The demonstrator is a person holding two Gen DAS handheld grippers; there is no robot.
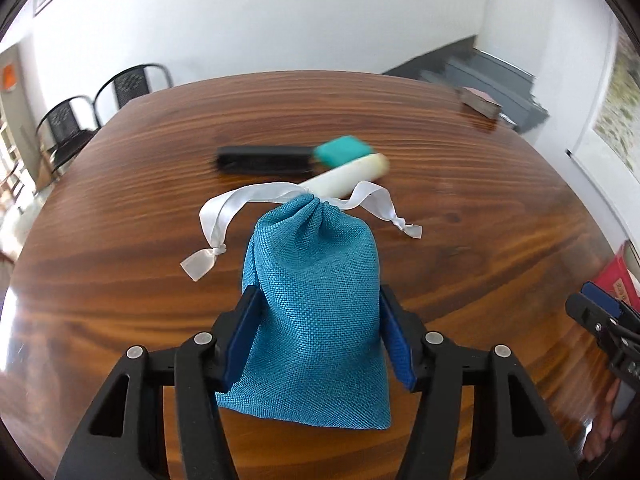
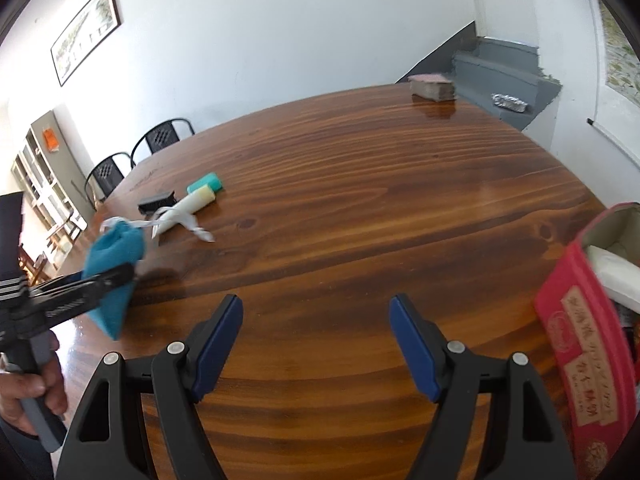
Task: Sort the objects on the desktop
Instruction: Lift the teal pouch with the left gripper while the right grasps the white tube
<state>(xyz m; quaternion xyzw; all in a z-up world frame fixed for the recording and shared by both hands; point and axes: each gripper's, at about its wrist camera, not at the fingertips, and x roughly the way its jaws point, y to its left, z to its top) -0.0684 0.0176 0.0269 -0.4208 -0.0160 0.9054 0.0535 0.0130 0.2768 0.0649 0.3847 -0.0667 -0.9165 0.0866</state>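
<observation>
the blue pouch [image 1: 316, 280] is clamped by the left gripper [image 1: 316, 336], probably for boxing; the right gripper [image 2: 316, 344] is held open, empty, the red box [image 2: 576, 344] at three o'clock.

Left wrist fisheye close behind blue drawstring pouch [image 1: 316, 312], angled down over wooden table [image 1: 460, 240], right wrist fisheye further back and rightward, red box [image 2: 576, 344] lower right, both share pouch, white tube [image 2: 188, 208], far wall
</observation>
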